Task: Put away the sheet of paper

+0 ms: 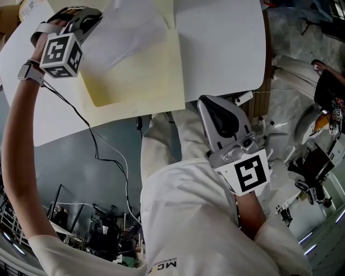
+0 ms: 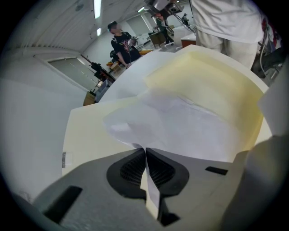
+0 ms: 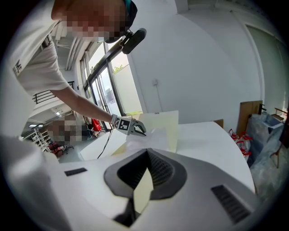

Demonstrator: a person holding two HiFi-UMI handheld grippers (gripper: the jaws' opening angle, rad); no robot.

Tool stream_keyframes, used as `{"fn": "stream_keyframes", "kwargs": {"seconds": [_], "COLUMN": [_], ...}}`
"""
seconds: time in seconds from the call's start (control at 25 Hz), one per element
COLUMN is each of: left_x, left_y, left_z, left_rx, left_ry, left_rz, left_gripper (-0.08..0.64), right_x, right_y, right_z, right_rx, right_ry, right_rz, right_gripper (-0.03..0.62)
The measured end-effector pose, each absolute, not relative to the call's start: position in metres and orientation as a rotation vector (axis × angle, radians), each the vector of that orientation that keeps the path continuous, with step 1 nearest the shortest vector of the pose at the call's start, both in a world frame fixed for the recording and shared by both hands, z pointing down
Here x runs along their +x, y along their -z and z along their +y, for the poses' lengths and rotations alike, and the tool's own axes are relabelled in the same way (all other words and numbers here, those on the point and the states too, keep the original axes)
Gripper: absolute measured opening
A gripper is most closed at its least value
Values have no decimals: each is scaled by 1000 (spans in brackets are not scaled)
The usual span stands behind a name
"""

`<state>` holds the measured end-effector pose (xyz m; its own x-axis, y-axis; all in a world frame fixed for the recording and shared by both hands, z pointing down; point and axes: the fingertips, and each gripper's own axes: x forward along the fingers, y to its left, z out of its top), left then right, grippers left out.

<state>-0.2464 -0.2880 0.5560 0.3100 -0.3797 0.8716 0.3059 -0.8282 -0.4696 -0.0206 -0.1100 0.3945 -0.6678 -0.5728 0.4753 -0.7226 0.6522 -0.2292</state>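
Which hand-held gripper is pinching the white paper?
The left hand-held gripper: its jaws are shut on the white sheet of paper. The right hand-held gripper pinches the pale yellow folder instead.

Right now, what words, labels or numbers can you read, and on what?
"MC": on the white shirt, upside down in the head view; the rest is cut off.
Small tag on the cream folder: too small to read.
Marker cubes: black-and-white squares, no words.

White walls [image 3: 194,67], tall windows [image 3: 104,88] letting in daylight, ceiling strip lights [image 2: 97,8], grey floor [image 1: 70,161], white worktop [image 1: 226,48].
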Motion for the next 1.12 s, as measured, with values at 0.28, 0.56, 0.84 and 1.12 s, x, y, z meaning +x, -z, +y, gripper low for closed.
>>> {"fn": "stream_keyframes", "kwargs": {"seconds": [0.28, 0.56, 0.84, 1.12], "left_x": [-212, -191, -185, -178], "left_y": [-553, -566, -573, -582], "left_z": [-266, -234, -204, -181], "left_rx": [-2028, -2033, -2056, -2064], "left_ry": [1472, 1460, 1489, 1520], "left_rz": [-21, -111, -154, -186], "left_gripper": [25, 25, 25, 26], "right_x": [-26, -28, -34, -35], "right_y": [-395, -395, -394, -391], "right_z": [-106, -98, -90, -79], "right_rx": [1020, 1011, 999, 991], "right_ry": [-585, -589, -584, -583], "right_rz": [-2511, -2518, -2526, -2539], "right_gripper": [15, 15, 15, 15]}}
